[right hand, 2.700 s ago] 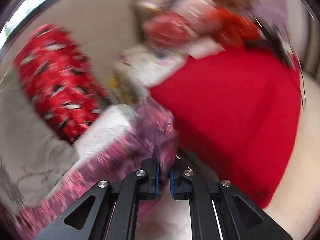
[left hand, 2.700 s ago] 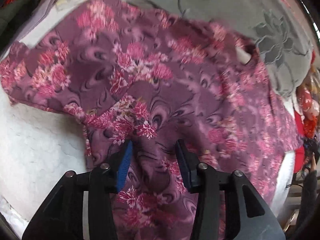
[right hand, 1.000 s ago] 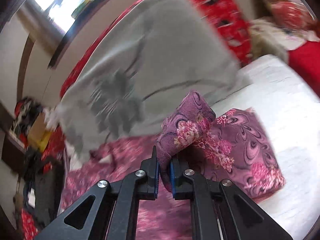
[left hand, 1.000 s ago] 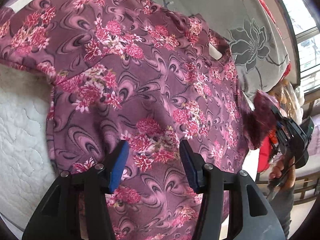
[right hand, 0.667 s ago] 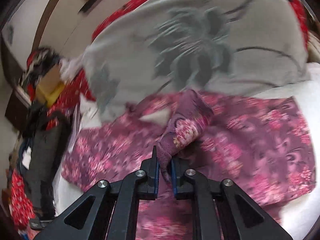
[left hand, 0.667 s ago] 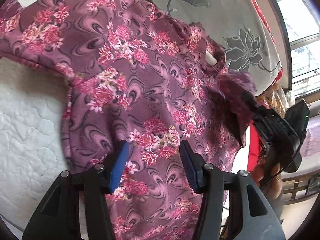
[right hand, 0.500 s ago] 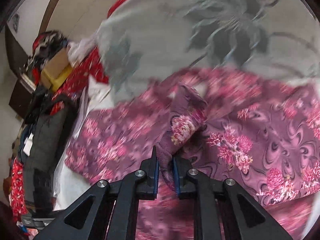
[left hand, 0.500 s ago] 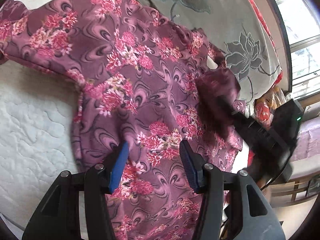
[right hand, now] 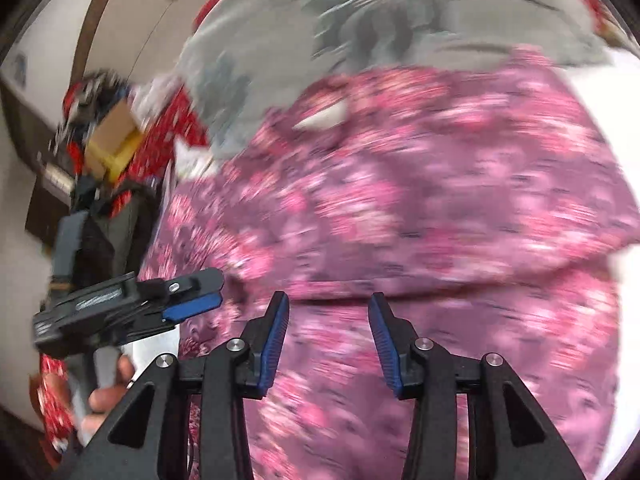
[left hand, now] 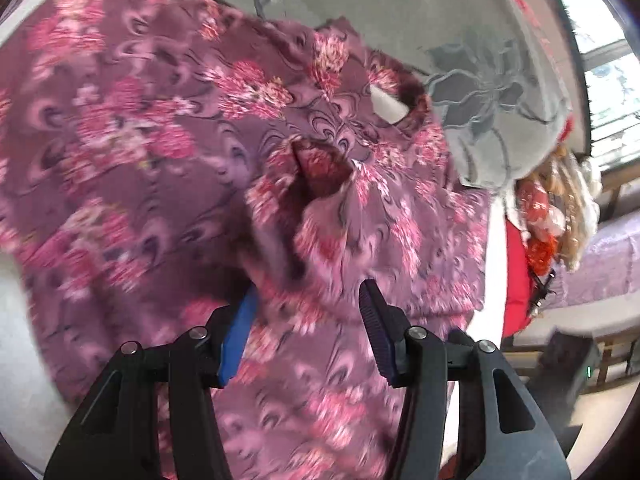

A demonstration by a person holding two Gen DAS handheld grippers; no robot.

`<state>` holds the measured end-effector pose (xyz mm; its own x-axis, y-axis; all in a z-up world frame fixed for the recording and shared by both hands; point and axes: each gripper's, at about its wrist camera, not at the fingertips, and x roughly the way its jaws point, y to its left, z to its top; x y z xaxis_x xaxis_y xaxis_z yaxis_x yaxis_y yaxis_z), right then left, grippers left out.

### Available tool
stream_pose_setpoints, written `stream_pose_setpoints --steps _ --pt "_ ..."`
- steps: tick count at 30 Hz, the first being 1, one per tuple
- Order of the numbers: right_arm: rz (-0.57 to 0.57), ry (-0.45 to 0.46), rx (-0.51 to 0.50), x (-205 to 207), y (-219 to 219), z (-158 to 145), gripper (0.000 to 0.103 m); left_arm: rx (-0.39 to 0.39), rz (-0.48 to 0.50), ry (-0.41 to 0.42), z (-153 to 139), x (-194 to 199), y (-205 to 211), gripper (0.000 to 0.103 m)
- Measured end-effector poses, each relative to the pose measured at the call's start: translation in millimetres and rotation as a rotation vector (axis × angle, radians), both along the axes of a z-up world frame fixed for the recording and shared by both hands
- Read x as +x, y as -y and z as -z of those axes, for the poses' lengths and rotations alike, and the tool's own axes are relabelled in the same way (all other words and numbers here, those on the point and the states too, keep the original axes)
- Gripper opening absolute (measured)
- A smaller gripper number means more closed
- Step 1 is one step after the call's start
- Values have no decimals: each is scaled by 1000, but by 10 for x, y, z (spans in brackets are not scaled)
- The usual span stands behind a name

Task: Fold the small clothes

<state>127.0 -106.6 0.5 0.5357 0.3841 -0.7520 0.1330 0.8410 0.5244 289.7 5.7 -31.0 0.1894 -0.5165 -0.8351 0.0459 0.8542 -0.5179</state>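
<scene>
Your left gripper [left hand: 306,312] hangs over the purple floral garment [left hand: 160,152], its two pads set wide apart with nothing between them but the cloth lying below. That garment is spread across the white quilted bed cover [left hand: 16,320], and a sleeve [left hand: 320,200] lies folded inward over its middle, the darker inner side of the cuff facing up just ahead of your blue-padded fingers [left hand: 240,328]. The neckline [left hand: 392,104] sits toward the far edge, next to a grey blanket with a dark flower print [left hand: 492,92]. Your right gripper [right hand: 328,340] is likewise spread apart and empty above the same garment [right hand: 420,208], which fills most of its blurred view; the grey blanket [right hand: 380,20] lies beyond. At the lower left of the right wrist view, your left gripper [right hand: 192,292] shows in profile, gripped by your hand [right hand: 108,392], its tip at the garment's edge. A red patterned cloth [right hand: 164,140] and a cardboard box [right hand: 114,136] lie in the background
</scene>
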Motion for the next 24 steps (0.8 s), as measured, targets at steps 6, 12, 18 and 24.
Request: stream_pose_setpoints --steps 6,12,18,24 --pt "216 25 -1 -315 841 -82 44 17 -96 68 -228 115 -156 7" --pt "382 28 11 -336 1451 -14 46 65 -165 124 -393 105 -631 7" --pt "338 -39 114 62 1426 361 37 66 -169 41 -159 87 -697 7" --pt "373 96 28 -58 1375 174 8 167 -109 46 -47 90 -496 13"
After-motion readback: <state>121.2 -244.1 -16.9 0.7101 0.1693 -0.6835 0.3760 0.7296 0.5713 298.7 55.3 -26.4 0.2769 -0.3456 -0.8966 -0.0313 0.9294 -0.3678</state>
